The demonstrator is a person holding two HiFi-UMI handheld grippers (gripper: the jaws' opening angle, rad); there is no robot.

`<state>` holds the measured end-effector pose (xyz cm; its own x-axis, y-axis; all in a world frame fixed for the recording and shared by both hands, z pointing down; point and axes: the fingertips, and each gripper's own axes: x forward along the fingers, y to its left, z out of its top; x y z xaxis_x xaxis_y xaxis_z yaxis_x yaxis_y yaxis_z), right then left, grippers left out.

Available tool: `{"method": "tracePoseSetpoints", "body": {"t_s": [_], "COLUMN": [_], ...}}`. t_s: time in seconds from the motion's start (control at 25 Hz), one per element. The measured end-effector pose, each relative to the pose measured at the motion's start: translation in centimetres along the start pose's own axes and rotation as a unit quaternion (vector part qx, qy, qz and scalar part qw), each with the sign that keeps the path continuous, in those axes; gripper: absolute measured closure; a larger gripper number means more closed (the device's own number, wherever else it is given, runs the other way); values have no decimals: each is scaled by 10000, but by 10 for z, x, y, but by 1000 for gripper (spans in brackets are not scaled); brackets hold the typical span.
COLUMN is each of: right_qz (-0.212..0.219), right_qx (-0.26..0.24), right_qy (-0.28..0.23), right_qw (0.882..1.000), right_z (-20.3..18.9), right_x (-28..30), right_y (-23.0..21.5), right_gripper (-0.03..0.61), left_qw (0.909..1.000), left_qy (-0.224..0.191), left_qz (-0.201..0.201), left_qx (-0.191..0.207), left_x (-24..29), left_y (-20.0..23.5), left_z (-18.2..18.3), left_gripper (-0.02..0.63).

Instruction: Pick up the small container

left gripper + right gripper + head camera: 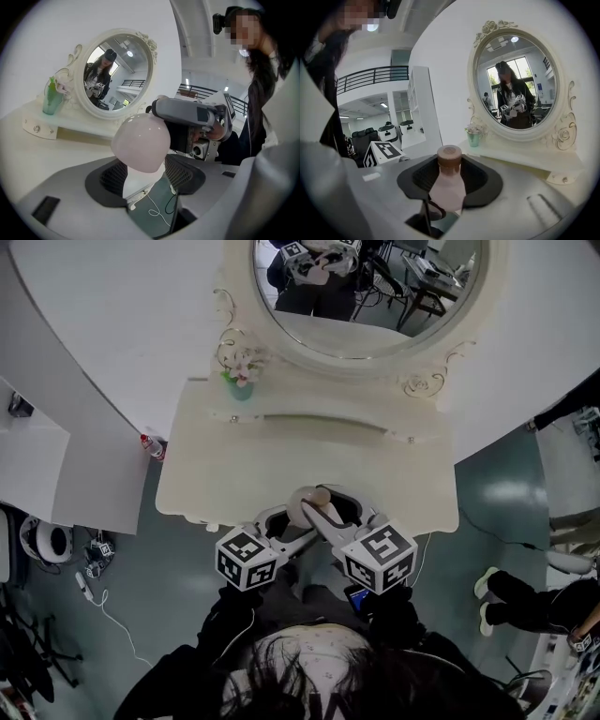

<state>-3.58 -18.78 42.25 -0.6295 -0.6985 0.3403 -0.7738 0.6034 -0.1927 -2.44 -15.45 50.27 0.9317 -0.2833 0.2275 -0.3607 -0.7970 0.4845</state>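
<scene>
Small pink plastic bottle with brown cap (pixel 446 186): clamped between the pads of the right gripper (pixel 450 176), its lower body hidden behind the frame. It hangs off the front edge of the cream vanity table (pixel 281 465), over grey-green floor (pixel 178 568). Left gripper (pixel 147 171): jaws wide, the bottle's rounded base between them, contact indistinct. Open tabletop runs back to the green flower vase (pixel 240 382) and the oval mirror (pixel 375 296), whose top is cut off

text: none legible | labels: none | numbers: none
</scene>
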Motion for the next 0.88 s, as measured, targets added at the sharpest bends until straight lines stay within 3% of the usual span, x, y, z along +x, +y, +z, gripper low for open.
{"method": "tracePoseSetpoints", "body": {"t_s": [0.28,0.88], "right_qz": [68,329], "right_qx": [-182,-243], "right_qy": [-126,-208], "right_qw": [9997,9989], "right_z": [-5,-53], "right_x": [-45,-172], "right_y": [-4,4], "right_gripper": [430,430], "left_qw": [9999,9995], "left_qy": [-52,-71], "left_qz": [95,295], "left_qx": [61,-43], "left_x": [22,63], "left_y": [-38,-156], "left_z": [-7,-63], "left_gripper": [376,376]}}
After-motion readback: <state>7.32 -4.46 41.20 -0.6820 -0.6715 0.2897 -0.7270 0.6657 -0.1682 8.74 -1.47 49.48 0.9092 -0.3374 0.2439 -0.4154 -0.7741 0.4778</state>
